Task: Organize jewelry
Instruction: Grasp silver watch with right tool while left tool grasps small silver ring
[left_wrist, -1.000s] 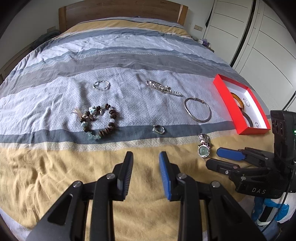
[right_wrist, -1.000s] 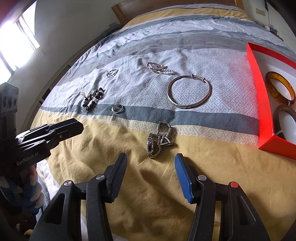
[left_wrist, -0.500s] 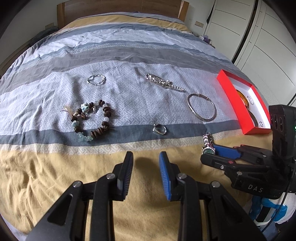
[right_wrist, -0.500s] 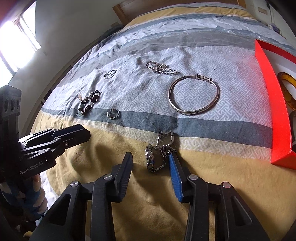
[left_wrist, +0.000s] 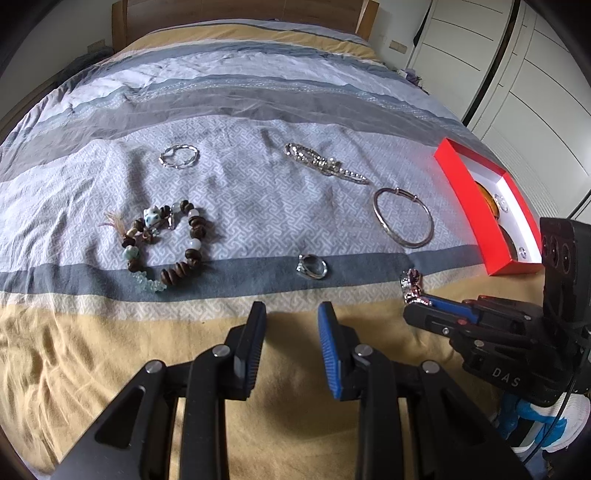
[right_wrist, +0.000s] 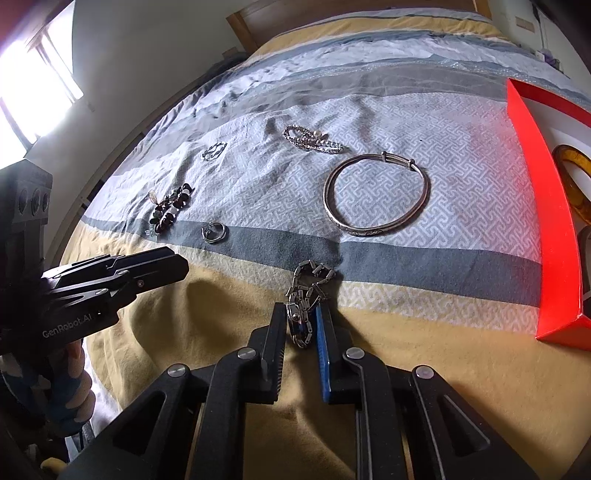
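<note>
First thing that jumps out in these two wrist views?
The right claw, near the bed's front edge, is closing its jaws around a metal-link watch on the yellow band of the striped duvet. Next is the bright red box at the right, with an amber bangle inside it. Loose pieces lie between: a silver bangle, a beaded bracelet and a ring.
</note>
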